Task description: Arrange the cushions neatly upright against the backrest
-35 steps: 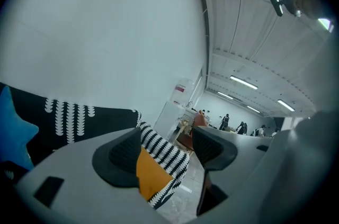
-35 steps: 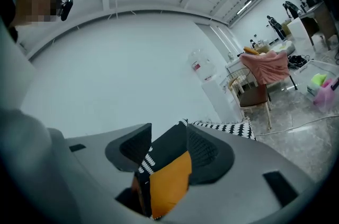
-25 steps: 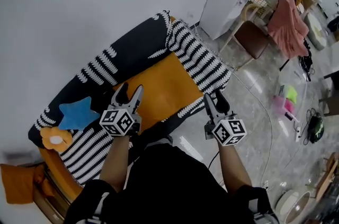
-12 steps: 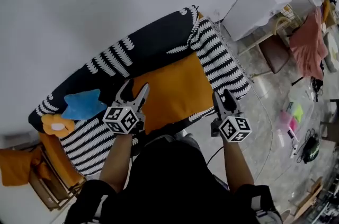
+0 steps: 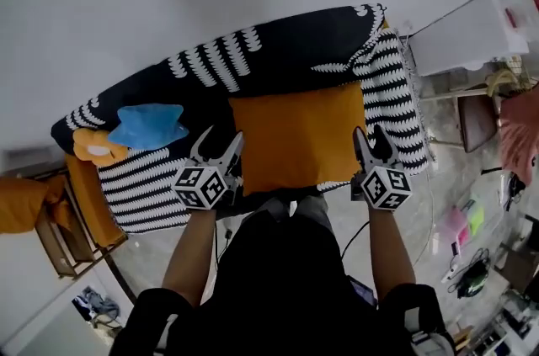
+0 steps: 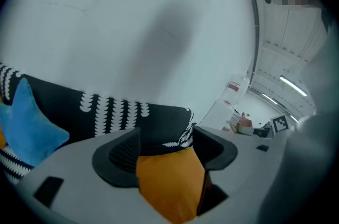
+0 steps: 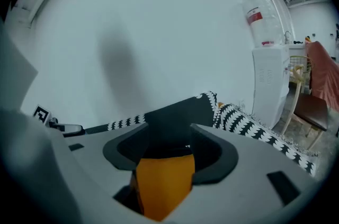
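Now stands closer to the sofa (image 5: 147,182) than a second ago, seeing it nearly level across mid-frame instead of slanting. Has left the cushion (image 5: 295,135), orange, flat on the seat at centre, far edge toward the backrest (image 5: 286,51), not upright. Has brought the left hand-held gripper (image 5: 219,140) to the cushion's left edge. Holds its jaws apart, as wide as before, with orange fabric in the gap but unpinched. Has moved the right hand-held gripper (image 5: 370,135) from over the floor, lower right, to the cushion's right edge. Has just been opening its jaws, now apart, again with orange in the gap and nothing pressed. Has not touched the star cushion (image 5: 150,125) or flower cushion (image 5: 93,146), both at the sofa's left end as earlier, well apart from the grippers.
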Demonstrator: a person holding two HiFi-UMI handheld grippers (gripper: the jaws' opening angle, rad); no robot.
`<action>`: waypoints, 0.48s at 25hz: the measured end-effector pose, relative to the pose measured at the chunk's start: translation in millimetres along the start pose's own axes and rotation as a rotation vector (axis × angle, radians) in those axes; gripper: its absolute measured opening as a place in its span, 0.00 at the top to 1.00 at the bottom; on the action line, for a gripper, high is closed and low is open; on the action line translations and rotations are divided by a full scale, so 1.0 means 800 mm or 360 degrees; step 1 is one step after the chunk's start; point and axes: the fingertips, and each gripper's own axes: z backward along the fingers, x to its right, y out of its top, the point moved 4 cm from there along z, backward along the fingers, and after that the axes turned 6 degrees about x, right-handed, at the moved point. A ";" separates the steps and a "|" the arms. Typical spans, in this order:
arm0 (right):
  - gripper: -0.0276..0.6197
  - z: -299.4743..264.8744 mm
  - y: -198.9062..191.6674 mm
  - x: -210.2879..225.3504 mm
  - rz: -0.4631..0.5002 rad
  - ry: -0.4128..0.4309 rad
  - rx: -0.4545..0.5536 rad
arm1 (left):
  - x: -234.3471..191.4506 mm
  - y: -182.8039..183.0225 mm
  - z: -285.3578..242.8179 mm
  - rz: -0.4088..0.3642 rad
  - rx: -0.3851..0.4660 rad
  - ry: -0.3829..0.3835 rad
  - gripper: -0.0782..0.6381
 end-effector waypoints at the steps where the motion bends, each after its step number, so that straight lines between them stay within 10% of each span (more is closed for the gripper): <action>1: 0.56 -0.011 -0.004 0.004 0.0020 0.0011 -0.0035 | -0.006 -0.010 -0.004 0.0019 -0.0013 0.0027 0.45; 12: 0.53 -0.125 -0.100 0.118 0.0194 0.0052 -0.0412 | -0.063 -0.161 -0.096 0.0149 -0.0210 0.0323 0.43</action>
